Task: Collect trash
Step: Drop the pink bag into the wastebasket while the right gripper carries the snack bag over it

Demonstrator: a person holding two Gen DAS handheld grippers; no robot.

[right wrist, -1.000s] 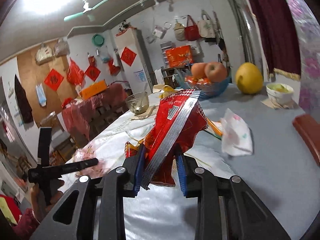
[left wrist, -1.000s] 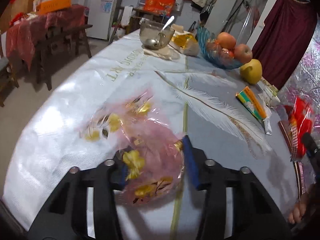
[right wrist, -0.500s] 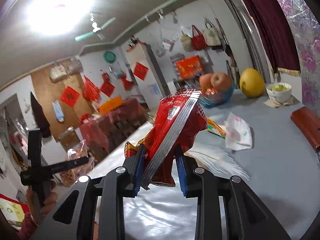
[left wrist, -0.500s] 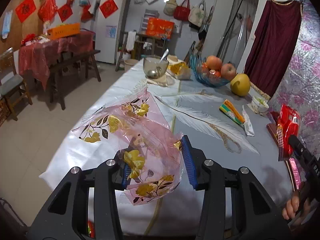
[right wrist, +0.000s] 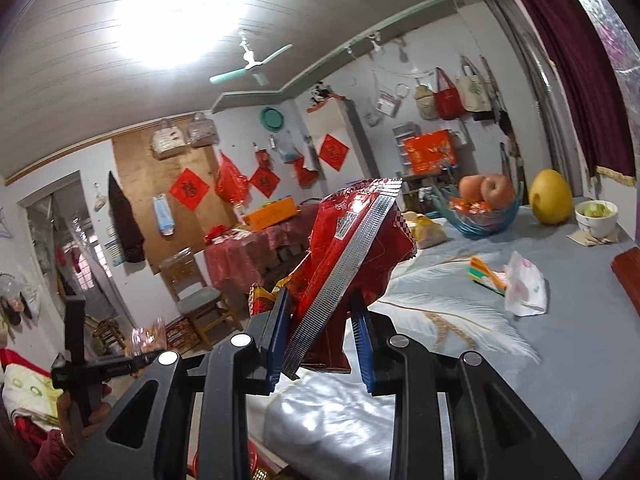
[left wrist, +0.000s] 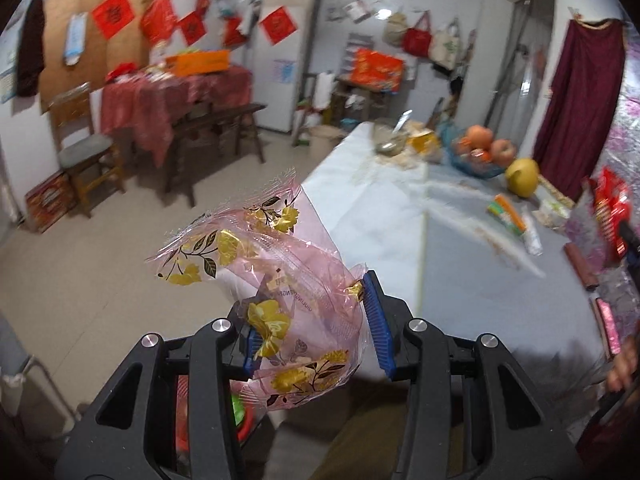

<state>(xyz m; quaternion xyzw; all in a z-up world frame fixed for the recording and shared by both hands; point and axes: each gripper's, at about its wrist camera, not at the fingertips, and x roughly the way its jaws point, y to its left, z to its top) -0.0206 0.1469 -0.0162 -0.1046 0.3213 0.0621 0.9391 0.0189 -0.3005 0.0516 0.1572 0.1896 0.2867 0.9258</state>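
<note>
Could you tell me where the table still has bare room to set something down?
The near end of the table is bare, short of the white wrapper. The far end is crowded: fruit bowl, pomelo, small bowl. Both grippers hold wrappers.

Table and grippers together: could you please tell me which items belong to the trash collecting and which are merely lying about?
Part of the job:
- pink floral wrapper, held in the left gripper
- red snack bag, held in the right gripper
- white crumpled wrapper on the table, probably trash

Just lying about:
- fruit bowl
- yellow pomelo
- small white bowl
</note>
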